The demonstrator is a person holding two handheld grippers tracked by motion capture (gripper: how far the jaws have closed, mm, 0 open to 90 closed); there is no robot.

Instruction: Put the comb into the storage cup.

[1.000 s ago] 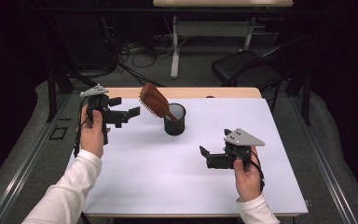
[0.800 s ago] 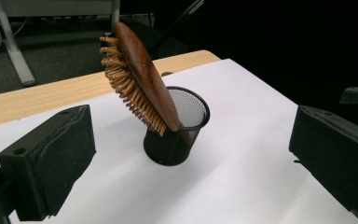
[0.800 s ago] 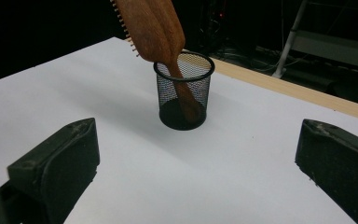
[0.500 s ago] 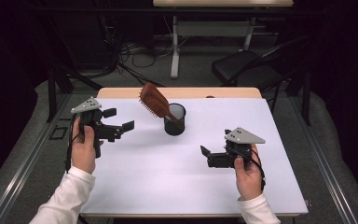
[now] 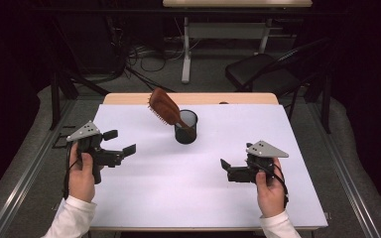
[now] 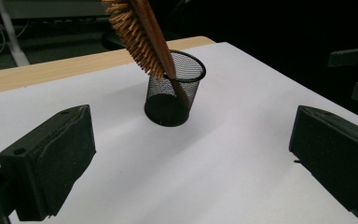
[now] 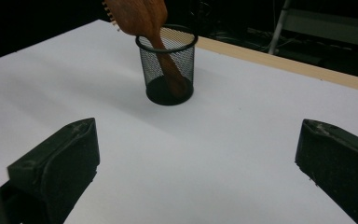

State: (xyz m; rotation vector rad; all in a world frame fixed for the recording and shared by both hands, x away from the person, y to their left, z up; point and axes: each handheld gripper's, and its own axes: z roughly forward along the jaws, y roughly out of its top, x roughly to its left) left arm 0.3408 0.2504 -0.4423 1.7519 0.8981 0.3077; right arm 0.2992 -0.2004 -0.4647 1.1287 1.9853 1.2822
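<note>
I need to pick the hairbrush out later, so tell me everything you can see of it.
The hairbrush is reddish-brown and looks wooden, with an oval head and pale bristles on its underside. It stands handle-down in the black mesh cup, leaning over the rim towards the table's far left. The handle reaches the cup's bottom. Only the cup touches it.

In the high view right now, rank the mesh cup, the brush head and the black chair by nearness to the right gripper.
From the right gripper:
1. Mesh cup, mid-table, up and left of it.
2. Brush head, leaning out over the cup's far left rim.
3. Black chair, on the floor beyond the table's far edge.
</note>
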